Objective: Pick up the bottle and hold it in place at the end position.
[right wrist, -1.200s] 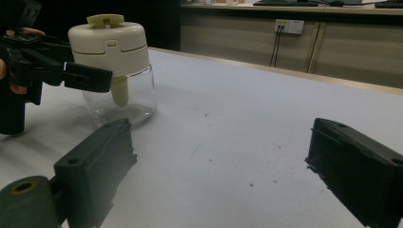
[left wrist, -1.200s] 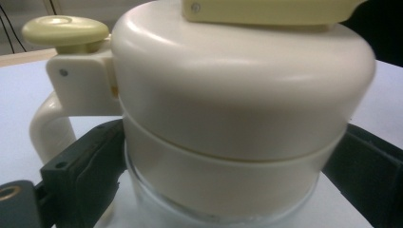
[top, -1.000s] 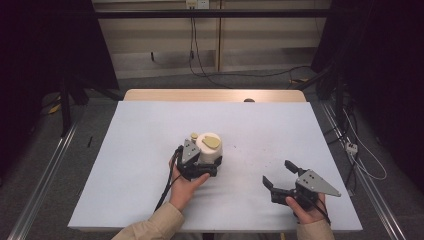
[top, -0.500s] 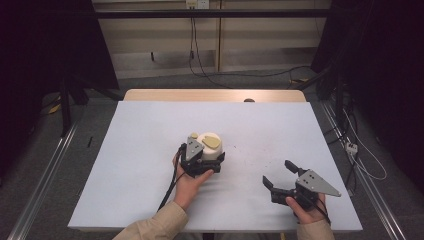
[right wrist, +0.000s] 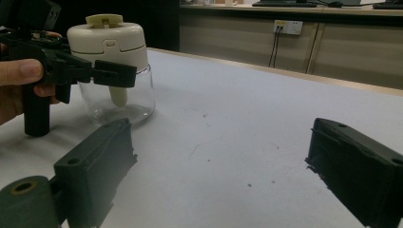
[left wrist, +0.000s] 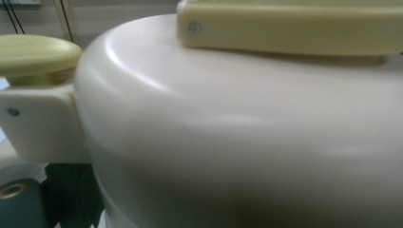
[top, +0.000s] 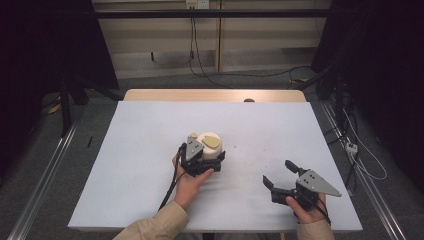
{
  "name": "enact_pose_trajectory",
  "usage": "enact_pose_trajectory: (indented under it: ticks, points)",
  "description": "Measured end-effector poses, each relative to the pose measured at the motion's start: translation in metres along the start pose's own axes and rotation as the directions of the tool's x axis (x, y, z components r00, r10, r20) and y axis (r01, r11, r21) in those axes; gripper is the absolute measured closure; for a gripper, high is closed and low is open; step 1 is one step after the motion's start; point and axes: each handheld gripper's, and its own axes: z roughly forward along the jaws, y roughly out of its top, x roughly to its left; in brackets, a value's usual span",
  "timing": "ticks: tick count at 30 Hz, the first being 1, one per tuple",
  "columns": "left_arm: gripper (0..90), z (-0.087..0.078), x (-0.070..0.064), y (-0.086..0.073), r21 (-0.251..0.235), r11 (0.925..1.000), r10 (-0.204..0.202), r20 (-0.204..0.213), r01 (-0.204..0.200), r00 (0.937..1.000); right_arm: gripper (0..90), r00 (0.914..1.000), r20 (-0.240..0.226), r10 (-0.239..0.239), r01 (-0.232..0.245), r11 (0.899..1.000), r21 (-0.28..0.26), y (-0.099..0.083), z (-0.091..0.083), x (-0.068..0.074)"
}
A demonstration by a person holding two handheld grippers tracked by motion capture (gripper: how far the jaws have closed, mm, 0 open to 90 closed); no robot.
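- A glass jar (top: 212, 152) with a cream lid (right wrist: 107, 38) stands upright near the middle of the white counter (top: 125, 150), slightly toward the person's side.
- The lid carries a yellowish flat handle (right wrist: 104, 19) on top and, as the left gripper view shows, a round yellowish knob (left wrist: 35, 54) on a side bracket.
- The left gripper (top: 197, 157), held in the left hand (top: 190, 182), sits right against the jar's near side. In the right gripper view one of its black jaws reaches across the front of the jar just below the lid, where glass meets cream.
- In the left gripper view the lid's curved cream wall is pressed very close to the camera; I cannot tell whether the jaws actually clamp the jar or only flank it.
- The right gripper (top: 282, 175), in the right hand (top: 307, 210), rests on the counter toward the near right corner, well apart from the jar.
- Its jaws stand wide apart with bare counter between them; the jar lies ahead and to their left in that gripper's own view.
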Motion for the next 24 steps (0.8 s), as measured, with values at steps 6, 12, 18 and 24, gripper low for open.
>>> enact_pose_trajectory:
  ticks: [6,12,18,24]
  points:
    - [5.3,0.000,0.001,0.000,-0.003,1.0000,-0.004,0.005,0.004,1.0000,7.1,1.0000,-0.001,0.001,-0.001,1.000,-0.006,0.000,0.000,-0.001]
    - [5.3,-0.001,0.005,0.003,-0.005,0.9999,-0.012,0.002,0.012,0.9999,7.2,1.0000,-0.004,0.001,-0.002,1.000,-0.007,0.000,-0.001,-0.001]
    - [5.3,-0.001,0.006,0.008,-0.010,0.9998,-0.015,0.011,0.016,0.9998,7.2,1.0000,-0.004,0.001,-0.001,1.000,-0.009,0.000,-0.001,0.000]
    - [5.3,0.001,0.005,0.013,-0.009,1.0000,0.003,0.011,-0.003,0.9999,7.1,1.0000,-0.004,0.002,-0.002,1.000,-0.008,0.000,0.000,-0.001]
